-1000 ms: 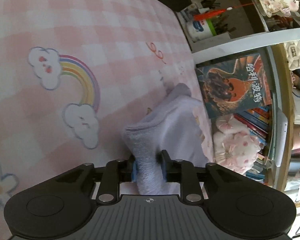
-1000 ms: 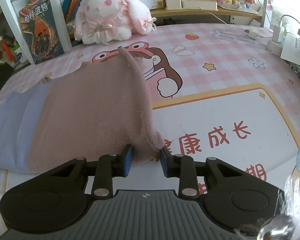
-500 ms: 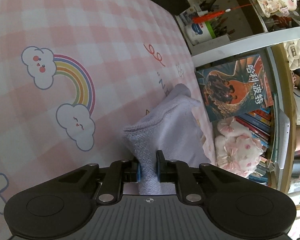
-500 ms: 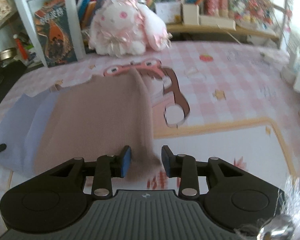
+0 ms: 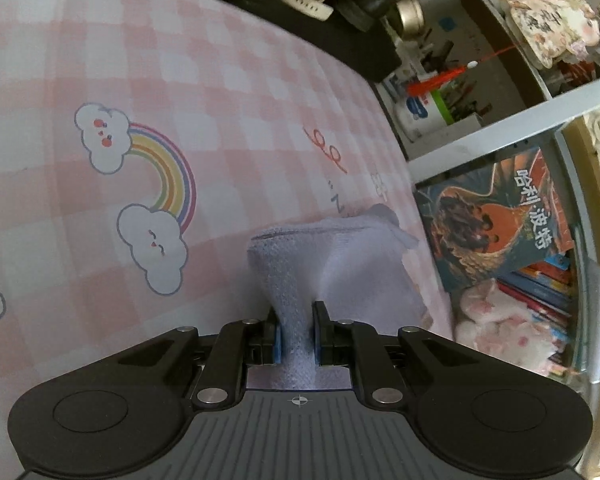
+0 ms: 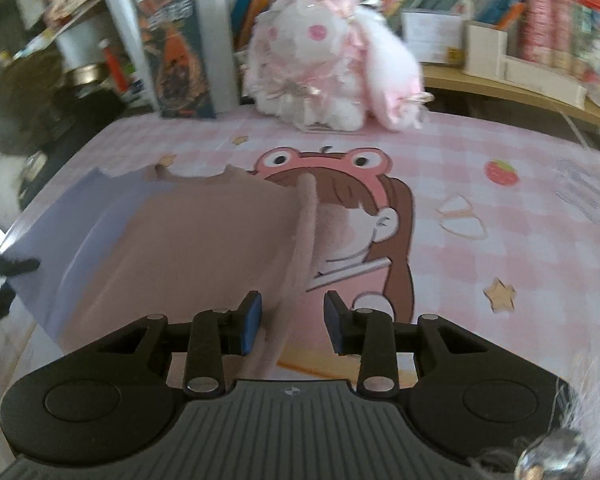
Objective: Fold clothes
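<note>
- Our left gripper has just been closing and now pinches a bunched edge of the lavender cloth; the blue pads press the terry fabric from both sides.
- Ahead of those jaws the lavender cloth rises off the pink checked mat in a small tent, with its far corner folded over.
- To the left of that tool, on the mat, we see a printed rainbow between two clouds.
- To its right and beyond stands a book with a dragon cover, with a plush toy below it at the frame edge.
- Our right gripper stands at a narrow gap, and the raised edge of the brown cloth runs down between its jaws; we cannot tell whether the pads press it, since clear space shows beside the right pad.
- The brown cloth spreads ahead and to the left of this tool, lying on the lavender one, whose strip shows at the far left.
- Straight ahead, past the cartoon frog-hat girl printed on the mat, sits a pink and white plush rabbit.
</note>
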Motion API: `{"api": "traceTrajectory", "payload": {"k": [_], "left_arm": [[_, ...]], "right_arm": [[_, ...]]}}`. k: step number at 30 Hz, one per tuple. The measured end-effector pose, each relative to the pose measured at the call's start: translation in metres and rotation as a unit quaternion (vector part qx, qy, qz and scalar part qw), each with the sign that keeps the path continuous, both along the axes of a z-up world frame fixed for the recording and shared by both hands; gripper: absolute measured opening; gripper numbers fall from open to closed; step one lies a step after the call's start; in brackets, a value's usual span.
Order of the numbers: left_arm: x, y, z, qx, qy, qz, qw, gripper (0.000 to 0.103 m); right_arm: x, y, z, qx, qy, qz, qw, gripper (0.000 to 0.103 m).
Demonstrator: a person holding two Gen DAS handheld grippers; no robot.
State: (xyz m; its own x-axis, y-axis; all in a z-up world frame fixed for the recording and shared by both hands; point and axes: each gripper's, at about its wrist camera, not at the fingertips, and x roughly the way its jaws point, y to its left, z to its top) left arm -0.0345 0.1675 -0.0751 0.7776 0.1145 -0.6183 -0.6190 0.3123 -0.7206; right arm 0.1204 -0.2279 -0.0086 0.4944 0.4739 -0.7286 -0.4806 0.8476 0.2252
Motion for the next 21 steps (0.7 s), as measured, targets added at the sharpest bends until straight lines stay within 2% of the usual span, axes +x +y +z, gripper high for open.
{"api": "traceTrajectory", "payload": {"k": [3, 7, 10, 14, 17, 19, 21], "left_arm": [[0.001, -0.009, 0.012, 0.031, 0.003, 0.008, 0.9995, 0.010], [0.002, -0.035, 0.051, 0.099, -0.027, -0.003, 0.9947, 0.008], [0.007, -0.069, 0.091, 0.167, -0.055, -0.044, 0.9835, 0.008], [0.016, -0.126, 0.136, 0.242, -0.085, -0.104, 0.9609, 0.008], [0.023, -0.181, 0.151, 0.287, -0.084, -0.165, 0.9397, 0.009], [0.030, -0.220, 0.148, 0.318, -0.058, -0.219, 0.9208, 0.010], [0.041, -0.256, 0.134, 0.342, -0.017, -0.282, 0.8961, 0.018]], "right_arm": [[0.011, 0.003, -0.008, -0.004, 0.016, 0.045, 0.999, 0.018], [0.014, 0.008, -0.011, -0.015, 0.010, 0.079, 0.997, 0.016], [0.019, 0.003, -0.014, -0.005, 0.017, 0.090, 0.996, 0.016], [0.024, -0.004, -0.017, 0.016, 0.028, 0.096, 0.995, 0.016], [0.026, -0.008, -0.019, 0.028, 0.036, 0.097, 0.994, 0.016], [0.026, -0.010, -0.020, 0.035, 0.041, 0.096, 0.994, 0.016], [0.028, -0.014, -0.020, 0.046, 0.051, 0.093, 0.993, 0.016]]}}
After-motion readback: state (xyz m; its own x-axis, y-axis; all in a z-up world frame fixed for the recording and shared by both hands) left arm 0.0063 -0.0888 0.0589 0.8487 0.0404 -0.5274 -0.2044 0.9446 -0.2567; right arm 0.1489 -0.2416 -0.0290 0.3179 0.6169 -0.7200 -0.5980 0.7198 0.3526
